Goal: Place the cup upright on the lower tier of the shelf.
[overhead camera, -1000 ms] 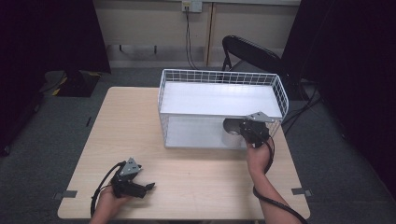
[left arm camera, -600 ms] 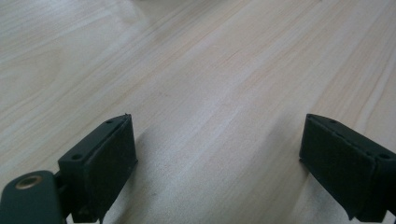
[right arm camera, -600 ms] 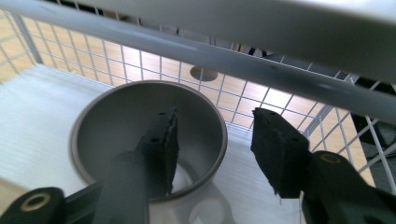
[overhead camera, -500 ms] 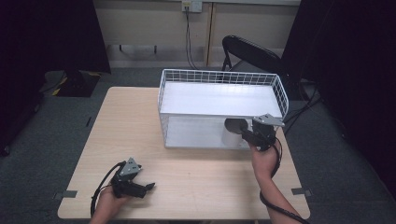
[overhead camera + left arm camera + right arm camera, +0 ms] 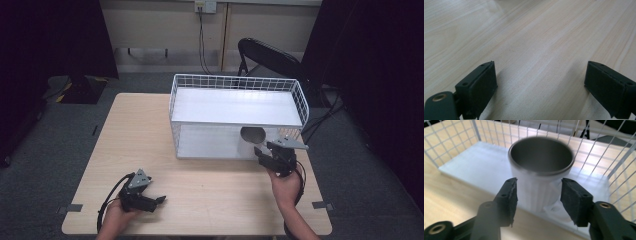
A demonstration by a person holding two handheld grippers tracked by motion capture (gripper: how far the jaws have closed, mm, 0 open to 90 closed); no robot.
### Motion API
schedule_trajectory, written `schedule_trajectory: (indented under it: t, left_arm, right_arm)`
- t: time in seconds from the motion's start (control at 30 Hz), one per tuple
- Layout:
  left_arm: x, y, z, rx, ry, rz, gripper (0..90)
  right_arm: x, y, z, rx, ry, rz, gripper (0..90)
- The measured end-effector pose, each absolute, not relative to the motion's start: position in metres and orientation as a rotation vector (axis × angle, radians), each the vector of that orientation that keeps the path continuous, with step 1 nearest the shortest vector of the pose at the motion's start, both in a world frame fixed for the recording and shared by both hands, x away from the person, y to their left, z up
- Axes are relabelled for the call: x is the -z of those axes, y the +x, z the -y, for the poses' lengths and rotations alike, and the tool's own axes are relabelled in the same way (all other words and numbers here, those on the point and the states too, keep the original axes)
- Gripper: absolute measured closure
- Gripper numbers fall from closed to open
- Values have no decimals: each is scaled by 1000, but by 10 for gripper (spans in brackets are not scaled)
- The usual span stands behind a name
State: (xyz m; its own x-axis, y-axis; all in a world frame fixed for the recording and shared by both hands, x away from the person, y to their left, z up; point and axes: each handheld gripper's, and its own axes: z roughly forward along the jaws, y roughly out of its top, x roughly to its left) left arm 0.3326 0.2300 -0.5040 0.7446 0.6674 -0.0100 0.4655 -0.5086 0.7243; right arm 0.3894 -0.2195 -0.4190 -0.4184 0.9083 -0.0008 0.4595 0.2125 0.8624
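Note:
A white cup (image 5: 252,134) with a dark inside stands upright on the lower white shelf (image 5: 474,162) of a white wire rack (image 5: 235,80), at its front right. In the right gripper view the cup (image 5: 541,170) sits just beyond my right gripper (image 5: 539,187), whose jaws stand open on either side of it. From above, my right gripper (image 5: 261,154) is at the rack's front right corner, pointing at the cup. My left gripper (image 5: 159,201) rests at the table's front left, open. Only bare wood lies between the jaws of the left gripper (image 5: 540,75).
The wooden table (image 5: 215,190) has free room in front of and left of the rack. The rack's upper white shelf (image 5: 235,107) covers most of the lower level. A black chair (image 5: 270,55) stands behind the table. Cables trail from both grippers.
My right gripper has drawn back from the rack toward the table's front, leaving the cup on the lower shelf. The left gripper has not moved.

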Motion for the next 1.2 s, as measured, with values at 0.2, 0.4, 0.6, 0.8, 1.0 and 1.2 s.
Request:
schedule_trajectory:
  t: [0.2, 0.4, 0.6, 0.8, 1.0, 1.2]
  left_arm:
    - [504, 333, -230, -350, 2201, -847, 100]
    - [504, 333, -230, -350, 2201, -847, 100]
    - [504, 333, -230, -350, 2201, -847, 100]
    - [504, 333, -230, -350, 2201, -847, 100]
    - [504, 333, -230, -350, 2201, -847, 100]
    - [504, 333, -230, -350, 2201, -847, 100]
  right_arm:
    - [431, 389, 213, -1112, 1268, -2013, 525]
    - [444, 398, 205, -1090, 1299, -2016, 551]
    - [454, 408, 201, -1073, 1321, -1972, 564]
    - [453, 421, 197, -1051, 1318, -1950, 547]
    - [451, 433, 197, -1052, 1323, -1953, 494]
    - [444, 424, 200, -1109, 1266, -1998, 338]
